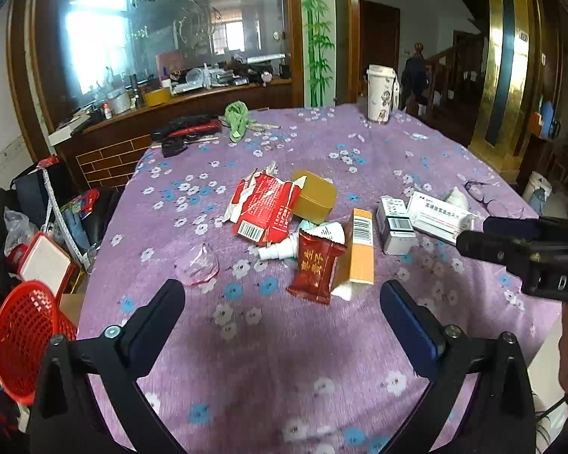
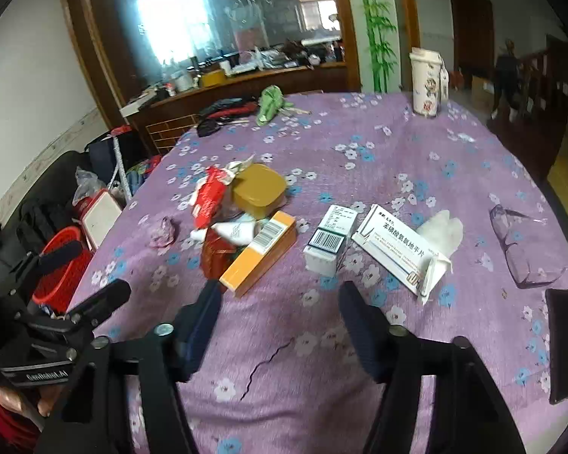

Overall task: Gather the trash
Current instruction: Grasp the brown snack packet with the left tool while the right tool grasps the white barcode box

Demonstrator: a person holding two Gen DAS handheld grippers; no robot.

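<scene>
A heap of trash lies mid-table on the purple flowered cloth [image 1: 284,359]: a torn red carton [image 1: 263,204], a gold box [image 1: 316,198], a red sachet [image 1: 314,268], a white tube [image 1: 280,249] and an orange box [image 1: 358,249]. To its right lie a small white barcode box [image 2: 331,240], a long white medicine box [image 2: 397,249] and a crumpled tissue [image 2: 441,227]. My left gripper [image 1: 282,295] hangs open above the cloth, just short of the sachet. My right gripper [image 2: 280,293] is open too, holding nothing, between the orange box [image 2: 261,253] and the barcode box.
A red basket [image 1: 22,336] sits beyond the table's left edge among bags and a white-lidded box [image 1: 43,261]. Glasses [image 2: 518,242] and a dark phone [image 2: 564,344] lie at the right. A tall cup [image 1: 380,92], a green cloth [image 1: 236,117] and dark items stand at the far side.
</scene>
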